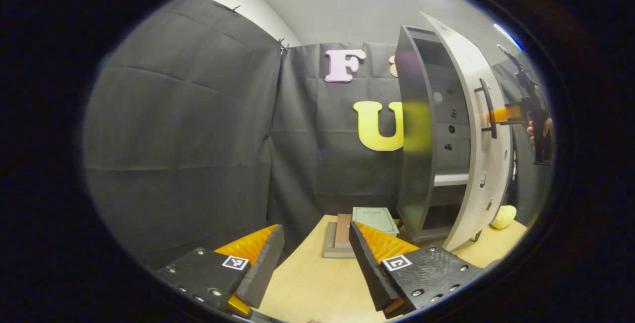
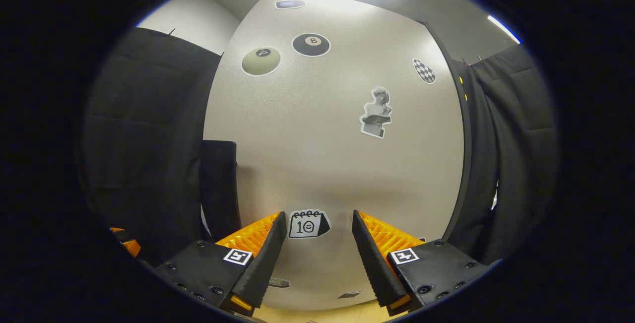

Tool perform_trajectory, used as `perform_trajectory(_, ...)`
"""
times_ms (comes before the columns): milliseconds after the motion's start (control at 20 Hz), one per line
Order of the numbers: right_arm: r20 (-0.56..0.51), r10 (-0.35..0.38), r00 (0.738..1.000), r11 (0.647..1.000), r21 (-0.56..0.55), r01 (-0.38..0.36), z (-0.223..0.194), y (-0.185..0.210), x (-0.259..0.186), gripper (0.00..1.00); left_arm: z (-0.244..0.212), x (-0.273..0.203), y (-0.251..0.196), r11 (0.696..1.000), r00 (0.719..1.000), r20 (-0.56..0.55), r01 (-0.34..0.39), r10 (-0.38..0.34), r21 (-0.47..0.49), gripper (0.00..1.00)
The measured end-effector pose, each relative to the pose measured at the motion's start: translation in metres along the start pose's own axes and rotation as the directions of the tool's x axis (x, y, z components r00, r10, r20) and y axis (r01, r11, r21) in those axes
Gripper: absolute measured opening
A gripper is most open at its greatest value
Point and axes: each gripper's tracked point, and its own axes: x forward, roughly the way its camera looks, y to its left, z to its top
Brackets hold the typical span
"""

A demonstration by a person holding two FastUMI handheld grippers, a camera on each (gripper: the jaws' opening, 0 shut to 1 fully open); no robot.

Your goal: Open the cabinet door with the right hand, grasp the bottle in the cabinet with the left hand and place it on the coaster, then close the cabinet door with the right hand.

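The dark grey cabinet (image 1: 414,139) stands on the table's right side with its pale door (image 1: 476,164) swung partly open. A bare shelf (image 1: 450,179) shows in the gap. In the left gripper view, my right gripper (image 1: 501,114), held by a hand (image 1: 538,129), sits against the door's outer face by the black handle (image 1: 488,109). In the right gripper view, my right gripper (image 2: 319,216) is open, close to the stickered door (image 2: 337,164), with nothing between its fingers. My left gripper (image 1: 315,228) hangs open above the table, left of the cabinet.
A stack of books (image 1: 342,236) with a green notebook (image 1: 374,220) lies on the wooden table (image 1: 307,278) ahead of my left gripper. A pale yellow rounded object (image 1: 503,216) rests beside the cabinet's foot. Black cloth walls close in the back and left.
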Motion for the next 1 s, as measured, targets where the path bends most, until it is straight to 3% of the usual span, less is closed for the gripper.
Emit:
perform_trajectory(100,-0.002,-0.006,1.0,1.0,0.018,0.006,-0.001,0.001,0.005,0.81,0.0,-0.001,0.001,1.0,1.0,-0.002,-0.005,0.006,0.006,0.82)
perform_trajectory(200,-0.001,-0.012,1.0,0.999,0.032,0.012,-0.003,0.002,0.008,0.86,0.001,-0.001,0.001,1.0,1.0,-0.005,-0.005,0.005,0.011,0.82)
perform_trajectory(250,0.002,-0.014,1.0,0.999,0.035,0.014,-0.002,0.003,0.008,0.81,0.002,-0.001,0.0,1.0,1.0,-0.004,-0.003,0.003,0.014,0.82)
perform_trajectory(300,0.004,-0.017,1.0,0.999,0.037,0.017,-0.003,0.003,0.009,0.86,0.002,-0.001,-0.001,1.0,1.0,-0.008,0.0,0.0,0.017,0.82)
perform_trajectory(400,0.001,-0.021,1.0,0.999,0.038,0.021,-0.004,0.002,0.008,0.81,0.005,-0.003,-0.005,1.0,1.0,-0.014,0.01,-0.01,0.025,0.8)
perform_trajectory(450,-0.004,-0.016,1.0,0.999,0.034,0.016,-0.005,0.003,0.007,0.89,0.01,-0.005,-0.009,0.999,1.0,-0.009,0.018,-0.018,0.027,0.82)
perform_trajectory(500,-0.005,-0.01,1.0,1.0,0.028,0.01,-0.005,0.003,0.006,0.87,0.018,-0.007,-0.019,0.999,1.0,-0.002,0.025,-0.025,0.031,0.8)
perform_trajectory(600,0.004,0.006,1.0,1.0,0.008,-0.006,-0.004,0.0,-0.002,0.92,0.02,-0.004,-0.04,0.999,1.0,0.008,0.028,-0.029,0.042,0.8)
perform_trajectory(650,0.009,0.013,1.0,1.0,-0.005,-0.013,-0.002,-0.003,-0.01,0.97,0.024,-0.004,-0.049,0.998,1.0,0.011,0.028,-0.029,0.049,0.82)
perform_trajectory(1000,0.055,0.032,0.998,0.998,-0.053,-0.029,0.012,-0.056,-0.112,0.99,0.061,-0.03,-0.148,0.99,0.992,0.055,0.105,-0.111,0.093,0.82)
